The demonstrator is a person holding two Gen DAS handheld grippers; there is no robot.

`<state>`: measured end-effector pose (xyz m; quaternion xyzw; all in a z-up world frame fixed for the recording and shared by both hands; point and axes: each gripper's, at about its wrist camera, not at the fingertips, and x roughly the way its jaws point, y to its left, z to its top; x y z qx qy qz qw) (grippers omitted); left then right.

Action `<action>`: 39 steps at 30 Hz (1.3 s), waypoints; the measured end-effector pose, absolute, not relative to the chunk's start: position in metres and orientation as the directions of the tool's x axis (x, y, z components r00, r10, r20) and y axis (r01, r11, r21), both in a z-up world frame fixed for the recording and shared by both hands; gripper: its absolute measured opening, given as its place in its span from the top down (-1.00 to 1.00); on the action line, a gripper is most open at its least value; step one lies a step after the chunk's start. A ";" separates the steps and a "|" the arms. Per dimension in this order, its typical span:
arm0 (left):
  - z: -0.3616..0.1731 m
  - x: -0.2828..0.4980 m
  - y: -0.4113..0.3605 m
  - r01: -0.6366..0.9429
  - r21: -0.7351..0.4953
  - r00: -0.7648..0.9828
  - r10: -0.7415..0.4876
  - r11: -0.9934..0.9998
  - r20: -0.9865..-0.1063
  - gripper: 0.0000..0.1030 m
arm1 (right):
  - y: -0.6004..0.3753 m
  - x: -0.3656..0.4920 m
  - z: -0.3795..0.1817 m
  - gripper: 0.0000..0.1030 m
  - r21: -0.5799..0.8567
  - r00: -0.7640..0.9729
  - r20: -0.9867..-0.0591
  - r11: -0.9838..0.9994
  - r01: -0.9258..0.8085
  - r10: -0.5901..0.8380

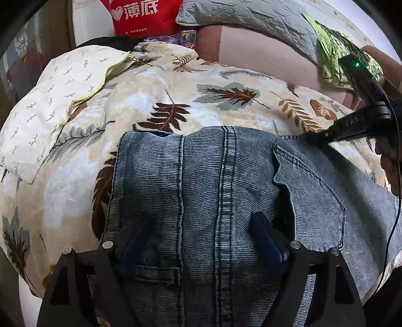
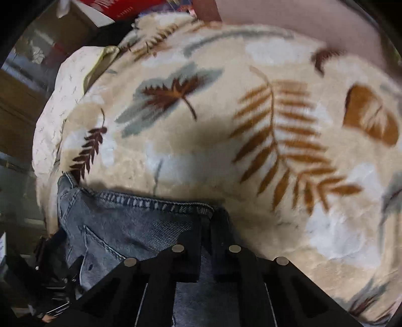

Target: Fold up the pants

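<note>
Grey-blue denim pants (image 1: 226, 191) lie folded on a cream leaf-print blanket (image 1: 176, 83). My left gripper (image 1: 203, 221) is open just above the pants, its blue-padded fingers (image 1: 266, 239) spread to either side of the stitched seams. My right gripper (image 2: 206, 221) is shut on the stitched edge of the pants (image 2: 140, 216) near their far corner. In the left wrist view the right gripper (image 1: 305, 137) reaches in from the right and pinches that far right corner.
A white pillow with small sprigs (image 1: 50, 100) lies at the left. A red bag (image 1: 143, 15), a grey quilted cover (image 1: 251, 15) and a green cloth (image 1: 334, 52) lie at the back. A pink sheet (image 1: 263, 55) shows beyond the blanket.
</note>
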<state>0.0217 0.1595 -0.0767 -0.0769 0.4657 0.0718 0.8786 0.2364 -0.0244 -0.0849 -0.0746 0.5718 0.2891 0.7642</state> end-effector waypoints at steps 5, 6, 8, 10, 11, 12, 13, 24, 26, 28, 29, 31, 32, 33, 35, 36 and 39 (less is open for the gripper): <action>-0.079 0.026 0.154 -0.199 -0.030 0.551 0.087 0.980 -0.830 -0.68 | -0.021 0.240 -0.104 0.86 0.164 0.227 -0.920 0.839 -0.519 0.320; -0.079 0.025 0.154 -0.198 -0.029 0.553 0.087 0.980 -0.828 -0.68 | -0.026 0.238 -0.101 0.84 0.182 0.241 -0.909 0.844 -0.505 0.340; -0.079 0.025 0.155 -0.199 -0.038 0.555 0.081 0.979 -0.828 -0.68 | -0.046 0.229 -0.089 0.73 0.206 0.294 -0.883 0.865 -0.458 0.365; -0.079 0.025 0.155 -0.203 -0.040 0.554 0.081 0.978 -0.829 -0.69 | -0.071 0.208 -0.070 0.72 0.254 0.360 -0.841 0.882 -0.397 0.404; -0.079 0.025 0.155 -0.204 -0.038 0.553 0.083 0.978 -0.829 -0.69 | -0.083 0.196 -0.062 0.72 0.291 0.380 -0.817 0.879 -0.378 0.434; -0.079 0.025 0.154 -0.206 -0.037 0.553 0.085 0.978 -0.829 -0.69 | -0.097 0.179 -0.057 0.72 0.326 0.402 -0.792 0.875 -0.358 0.459; -0.079 0.025 0.154 -0.209 -0.039 0.554 0.086 0.977 -0.828 -0.69 | -0.111 0.160 -0.051 0.70 0.363 0.419 -0.768 0.869 -0.337 0.484; -0.079 0.024 0.151 -0.235 -0.014 0.561 0.124 0.972 -0.819 -0.70 | -0.266 0.053 -0.117 0.42 0.642 0.436 -0.686 0.767 -0.014 0.582; -0.078 0.024 0.150 -0.237 -0.006 0.560 0.131 0.972 -0.818 -0.70 | -0.289 0.061 -0.145 0.39 0.699 0.419 -0.665 0.713 0.057 0.618; -0.077 0.024 0.151 -0.236 -0.008 0.554 0.128 0.972 -0.823 -0.70 | -0.305 0.055 -0.143 0.37 0.770 0.438 -0.597 0.634 0.075 0.673; -0.074 0.023 0.153 -0.247 -0.014 0.549 0.128 0.969 -0.826 -0.70 | -0.309 0.048 -0.133 0.35 0.760 0.460 -0.589 0.648 0.038 0.664; -0.066 0.019 0.156 -0.274 -0.025 0.548 0.135 0.961 -0.825 -0.70 | -0.323 0.030 -0.112 0.31 0.761 0.509 -0.548 0.648 -0.025 0.663; -0.061 0.015 0.157 -0.281 -0.033 0.554 0.134 0.959 -0.822 -0.70 | -0.333 0.021 -0.107 0.16 0.764 0.528 -0.535 0.644 -0.031 0.660; -0.056 0.011 0.157 -0.286 -0.044 0.564 0.131 0.957 -0.815 -0.70 | -0.345 0.012 -0.103 0.04 0.758 0.553 -0.536 0.652 -0.017 0.638; -0.048 0.003 0.156 -0.277 -0.065 0.592 0.117 0.959 -0.798 -0.70 | -0.379 -0.006 -0.101 -0.14 0.750 0.619 -0.542 0.660 0.051 0.569; -0.047 0.001 0.155 -0.273 -0.062 0.598 0.118 0.960 -0.793 -0.70 | -0.398 -0.012 -0.105 -0.15 0.754 0.647 -0.539 0.652 0.085 0.539; -0.067 0.007 0.153 -0.269 0.011 0.528 0.157 0.963 -0.835 -0.70 | -0.445 -0.012 -0.144 -0.20 0.800 0.642 -0.558 0.547 0.249 0.525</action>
